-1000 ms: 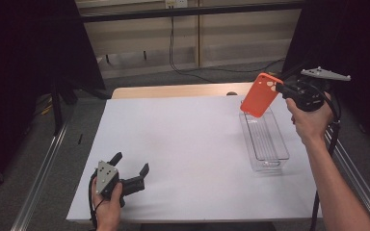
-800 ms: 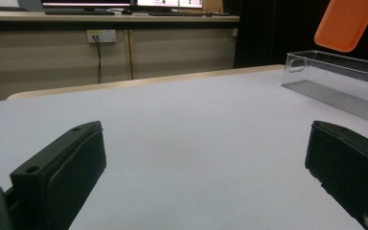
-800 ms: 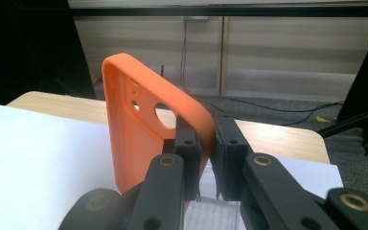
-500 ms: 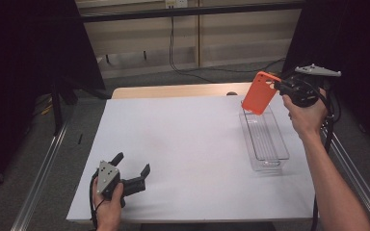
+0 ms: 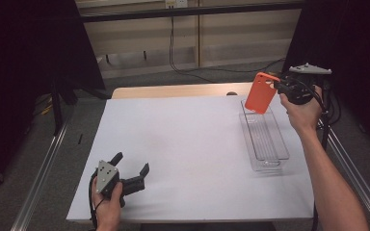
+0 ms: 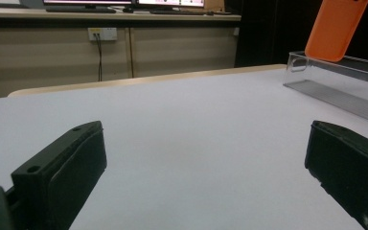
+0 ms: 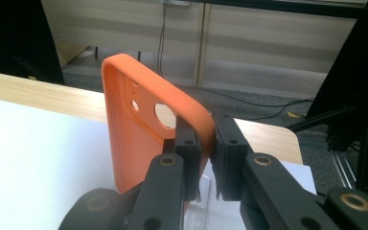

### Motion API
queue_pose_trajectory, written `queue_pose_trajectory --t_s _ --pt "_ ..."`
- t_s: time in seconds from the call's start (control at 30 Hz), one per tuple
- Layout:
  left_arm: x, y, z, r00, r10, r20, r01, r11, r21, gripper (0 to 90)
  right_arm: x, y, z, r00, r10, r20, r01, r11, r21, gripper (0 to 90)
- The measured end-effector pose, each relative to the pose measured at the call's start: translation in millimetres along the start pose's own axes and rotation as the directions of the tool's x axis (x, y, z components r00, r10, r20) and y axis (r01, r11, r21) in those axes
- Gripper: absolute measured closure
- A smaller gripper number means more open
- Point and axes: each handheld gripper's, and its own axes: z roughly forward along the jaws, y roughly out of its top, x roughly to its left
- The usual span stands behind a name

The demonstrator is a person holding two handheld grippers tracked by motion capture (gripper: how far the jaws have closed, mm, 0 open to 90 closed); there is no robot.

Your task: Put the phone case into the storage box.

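white desk (image 5: 192,144) carries a clear tray (image 5: 265,139) along its right edge; the right tool (image 5: 283,89) pinches an orange phone case (image 5: 260,92) by its rim above the tray's far end. that thin edge grip could let the case twist or slip past the tray wall; the left tool (image 5: 131,172) rests open near the front-left corner

Orange phone case (image 7: 139,129), centre of right gripper view: smooth matt plastic, rubbery look. Tray (image 5: 265,139), right of high view: clear glossy plastic. Table cover (image 5: 188,144): white, matt, paper-like sheet. Table edge (image 5: 173,90), upper centre: pale wood finish. Right gripper (image 7: 206,143) and left gripper (image 5: 132,175): black matt plastic, brass-coloured metal inserts.
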Motion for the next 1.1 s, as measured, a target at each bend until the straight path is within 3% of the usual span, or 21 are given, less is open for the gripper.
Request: queue_pose_trajectory --t_s 0.23,0.57,1.1 --pt "1.6 -0.6 0.8 0.9999 -0.016 -0.005 0.016 0.9999 -0.002 0.5 -3.0 -1.8 9.5 0.9999 -0.009 0.014 0.009 1.0 0.007 82.3" --pt "2.6 -0.9 0.2 0.9999 -0.014 -0.009 0.014 0.9999 0.0 0.5 -6.0 -8.5 23.8 0.9997 0.023 0.01 -0.023 0.999 0.033 82.3" --pt "3.9 -1.0 -0.7 0.9997 -0.022 -0.01 0.022 0.9998 0.002 0.5 6.2 -19.9 45.1 0.9985 -0.032 0.044 0.029 0.997 0.07 82.3"
